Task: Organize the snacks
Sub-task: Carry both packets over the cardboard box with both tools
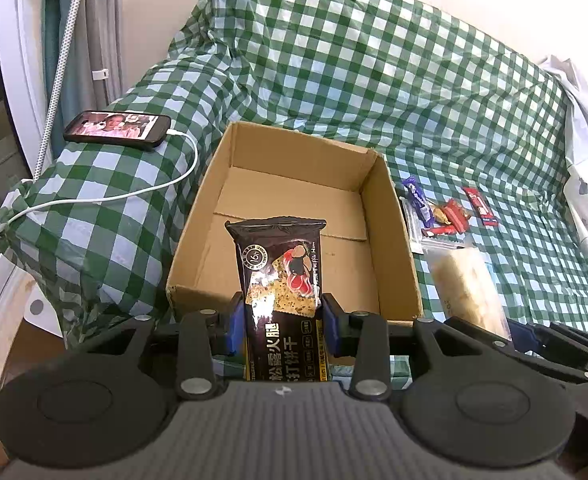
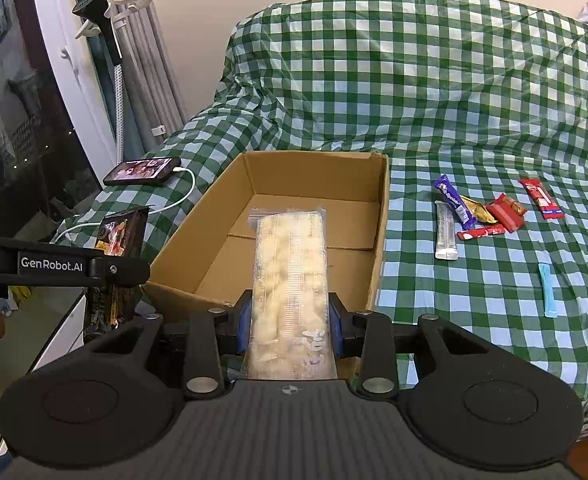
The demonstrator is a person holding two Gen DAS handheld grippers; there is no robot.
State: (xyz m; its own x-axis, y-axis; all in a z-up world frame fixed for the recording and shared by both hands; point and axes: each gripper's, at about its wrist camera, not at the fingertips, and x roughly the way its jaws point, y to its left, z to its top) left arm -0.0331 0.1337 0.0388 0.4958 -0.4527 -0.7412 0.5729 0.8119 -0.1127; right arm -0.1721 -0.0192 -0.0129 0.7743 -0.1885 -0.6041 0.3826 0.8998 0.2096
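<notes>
Above the near edge of the open cardboard box [image 1: 294, 216], left claw [image 1: 282, 320] gripping a dark cracker pack [image 1: 280, 264], right claw [image 2: 290, 320] gripping a clear pale snack pack [image 2: 290, 264], small snacks [image 2: 489, 216] on the checked cloth [image 2: 453, 100] beside the box.

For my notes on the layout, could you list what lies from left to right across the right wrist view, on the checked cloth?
Phone → cardboard box → clear sachet → purple bar → red packet

A home: checked cloth [image 2: 453, 92] over a sofa, curtains [image 2: 150, 52], charging phone [image 2: 144, 171]
</notes>
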